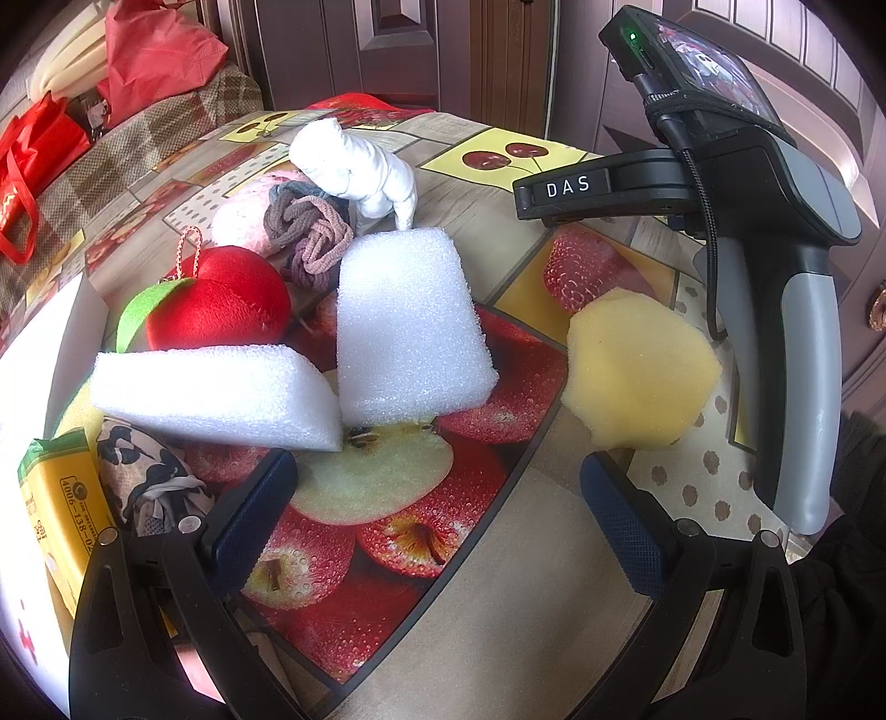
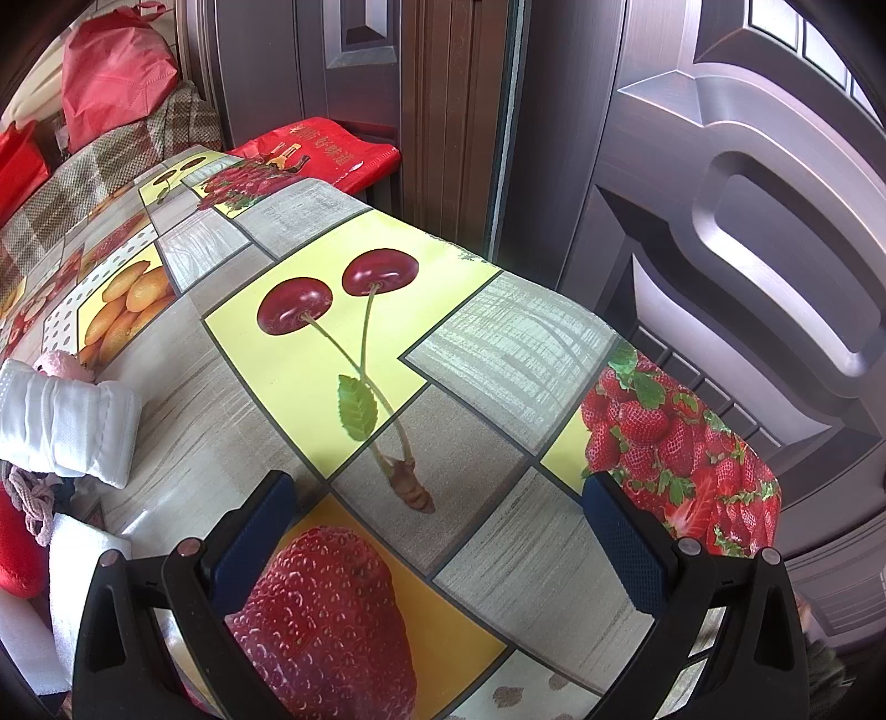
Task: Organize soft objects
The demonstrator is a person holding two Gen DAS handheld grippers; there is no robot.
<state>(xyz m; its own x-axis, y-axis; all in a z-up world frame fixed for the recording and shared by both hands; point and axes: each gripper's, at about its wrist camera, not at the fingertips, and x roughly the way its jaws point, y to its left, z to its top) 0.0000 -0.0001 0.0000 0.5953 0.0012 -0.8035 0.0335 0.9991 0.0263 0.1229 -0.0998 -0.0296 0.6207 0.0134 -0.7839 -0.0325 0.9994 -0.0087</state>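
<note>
In the left wrist view two white foam blocks lie on the table, one upright (image 1: 410, 327) and one flat (image 1: 216, 393). Behind them are a red plush apple (image 1: 221, 302), a bundle of hair ties (image 1: 310, 232), a pink fluffy ball (image 1: 243, 216) and a knotted white cloth (image 1: 354, 166). A yellow sponge (image 1: 637, 371) lies to the right. My left gripper (image 1: 437, 498) is open and empty, just short of the foam blocks. My right gripper (image 2: 437, 515) is open and empty over bare tablecloth; its body (image 1: 775, 221) shows at the right of the left wrist view.
A patterned fabric pouch (image 1: 149, 476), a yellow packet (image 1: 61, 509) and a white box (image 1: 39, 354) sit at the left. The fruit-print tablecloth (image 2: 498, 343) ends at a far edge near dark doors (image 2: 720, 194). Red bags (image 1: 155, 50) lie on a checkered sofa behind.
</note>
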